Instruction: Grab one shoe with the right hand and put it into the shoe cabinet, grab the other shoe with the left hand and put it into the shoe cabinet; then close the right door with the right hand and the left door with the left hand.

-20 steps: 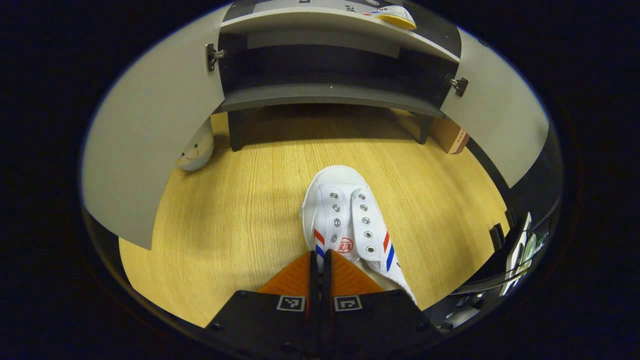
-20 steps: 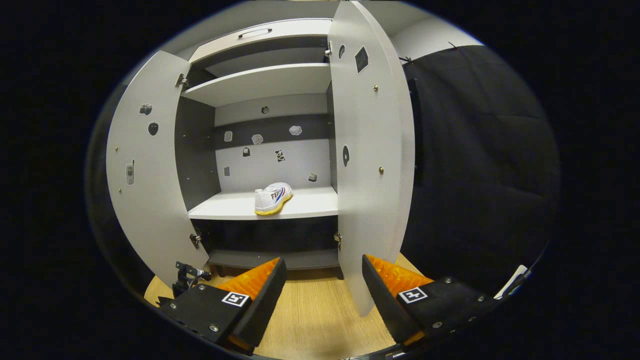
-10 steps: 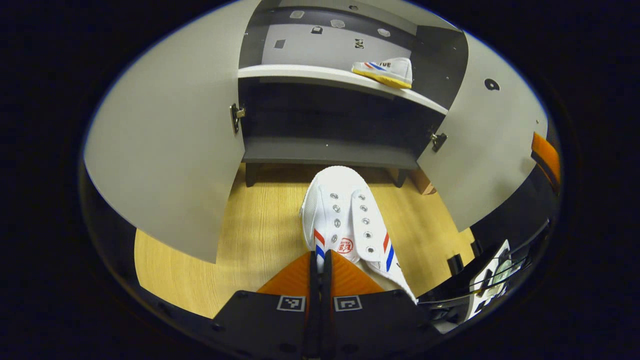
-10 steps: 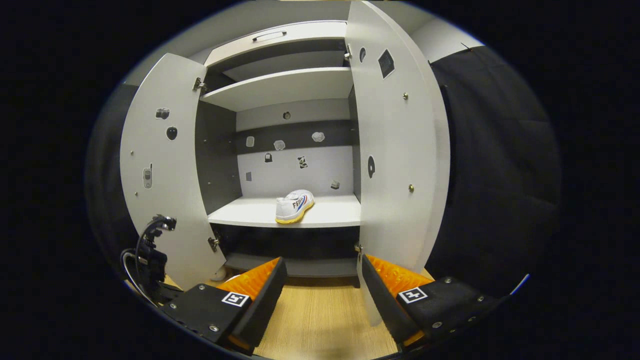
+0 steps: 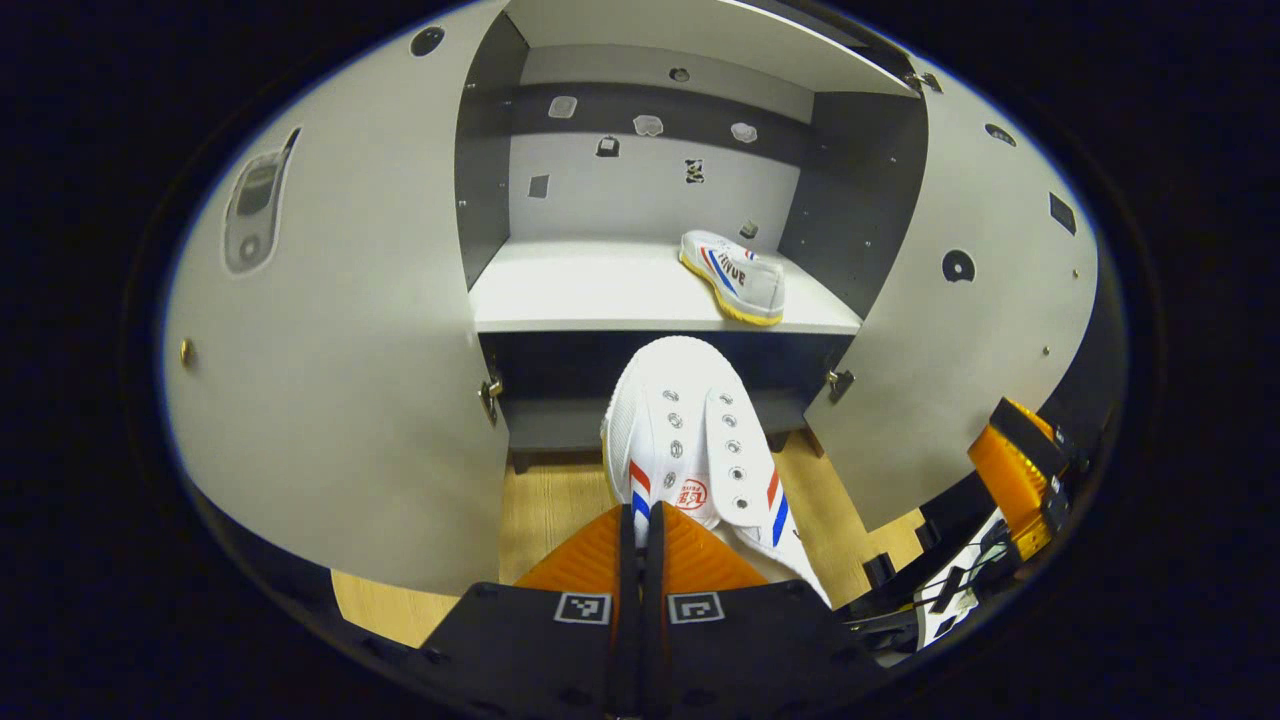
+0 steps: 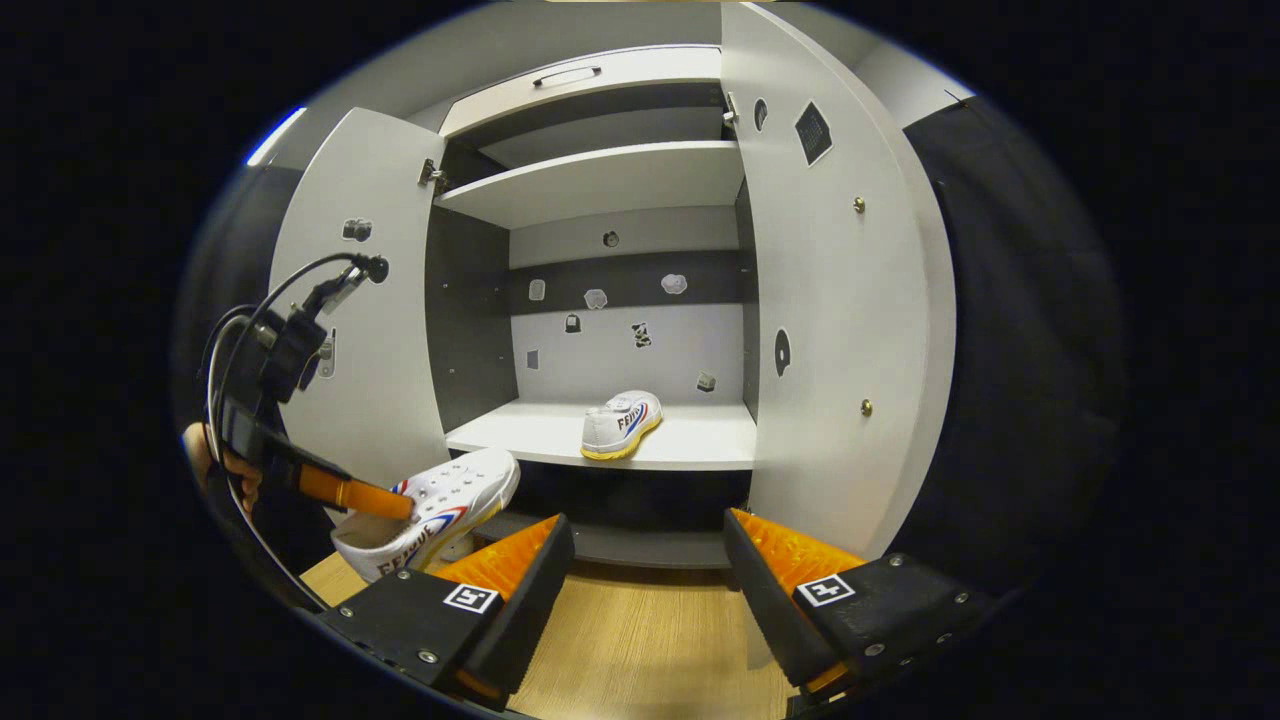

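My left gripper [image 5: 640, 525] is shut on the collar of a white shoe [image 5: 690, 440] with red and blue stripes, held in the air before the open shoe cabinet. From the right gripper view that same shoe [image 6: 440, 505] hangs low at the left, just in front of the middle shelf [image 6: 690, 450], with the left gripper [image 6: 385, 503] clamped on it. A second white shoe [image 5: 733, 277] with a yellow sole lies on the right part of that shelf [image 5: 600, 300], also visible as the shelved shoe [image 6: 622, 425]. My right gripper [image 6: 648, 560] stands open and empty, low before the cabinet.
Both cabinet doors stand wide open: the left door [image 5: 330, 380] and the right door [image 5: 960, 330] flank the opening. A lower dark shelf [image 5: 560, 425] sits under the middle one. Wooden floor [image 6: 640, 640] lies below. An upper shelf [image 6: 600, 180] is bare.
My left gripper has risen and moved toward the cabinet with the shoe, from floor level up to the middle shelf's front. The right gripper shifted slightly, still open.
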Available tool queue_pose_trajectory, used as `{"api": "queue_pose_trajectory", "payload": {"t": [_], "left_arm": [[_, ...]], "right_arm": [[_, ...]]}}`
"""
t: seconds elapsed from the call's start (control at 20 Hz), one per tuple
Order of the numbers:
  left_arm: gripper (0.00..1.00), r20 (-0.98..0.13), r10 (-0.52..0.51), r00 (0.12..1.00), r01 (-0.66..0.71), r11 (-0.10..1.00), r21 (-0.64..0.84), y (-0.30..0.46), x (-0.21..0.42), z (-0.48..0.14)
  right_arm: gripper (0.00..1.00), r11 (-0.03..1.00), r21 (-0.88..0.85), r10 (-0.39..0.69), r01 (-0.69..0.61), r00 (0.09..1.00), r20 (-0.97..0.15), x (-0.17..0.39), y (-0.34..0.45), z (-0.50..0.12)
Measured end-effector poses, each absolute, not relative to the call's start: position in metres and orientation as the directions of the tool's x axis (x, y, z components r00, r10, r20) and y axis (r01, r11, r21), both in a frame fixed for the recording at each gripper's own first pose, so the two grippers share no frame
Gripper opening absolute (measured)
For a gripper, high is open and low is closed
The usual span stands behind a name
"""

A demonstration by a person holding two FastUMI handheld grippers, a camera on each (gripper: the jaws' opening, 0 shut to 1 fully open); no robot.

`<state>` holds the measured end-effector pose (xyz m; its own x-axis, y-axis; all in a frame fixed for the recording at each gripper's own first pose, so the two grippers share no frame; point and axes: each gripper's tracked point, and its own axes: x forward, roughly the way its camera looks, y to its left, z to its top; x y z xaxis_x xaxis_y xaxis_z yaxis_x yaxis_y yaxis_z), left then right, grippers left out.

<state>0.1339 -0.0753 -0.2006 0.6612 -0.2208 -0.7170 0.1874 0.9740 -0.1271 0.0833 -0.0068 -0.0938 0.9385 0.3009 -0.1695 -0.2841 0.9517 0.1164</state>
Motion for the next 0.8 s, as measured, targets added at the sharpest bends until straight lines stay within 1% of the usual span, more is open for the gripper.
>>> {"api": "queue_pose_trajectory", "payload": {"t": [0.15, 0.25, 0.5, 0.8], "left_arm": [[0.07, -0.679, -0.222, 0.699, 0.178, 0.975, -0.136, -0.073, 0.175, -0.166], [0.07, -0.663, -0.220, 0.716, 0.169, 0.976, -0.140, -0.074, 0.208, -0.160], [0.07, -0.666, -0.220, 0.713, 0.136, 0.975, -0.176, -0.083, 0.262, -0.158], [0.06, -0.691, -0.181, 0.700, 0.116, 0.983, -0.139, -0.084, 0.327, -0.178]], "right_arm": [[0.93, 0.950, 0.114, 0.305, -0.290, 0.939, -0.161, 0.085, -0.007, -0.092], [0.93, 0.952, 0.114, 0.301, -0.286, 0.941, -0.157, 0.086, -0.008, -0.092], [0.93, 0.953, 0.124, 0.293, -0.275, 0.942, -0.163, 0.091, -0.008, -0.093], [0.93, 0.953, 0.135, 0.292, -0.270, 0.941, -0.174, 0.096, 0.000, -0.093]]}}
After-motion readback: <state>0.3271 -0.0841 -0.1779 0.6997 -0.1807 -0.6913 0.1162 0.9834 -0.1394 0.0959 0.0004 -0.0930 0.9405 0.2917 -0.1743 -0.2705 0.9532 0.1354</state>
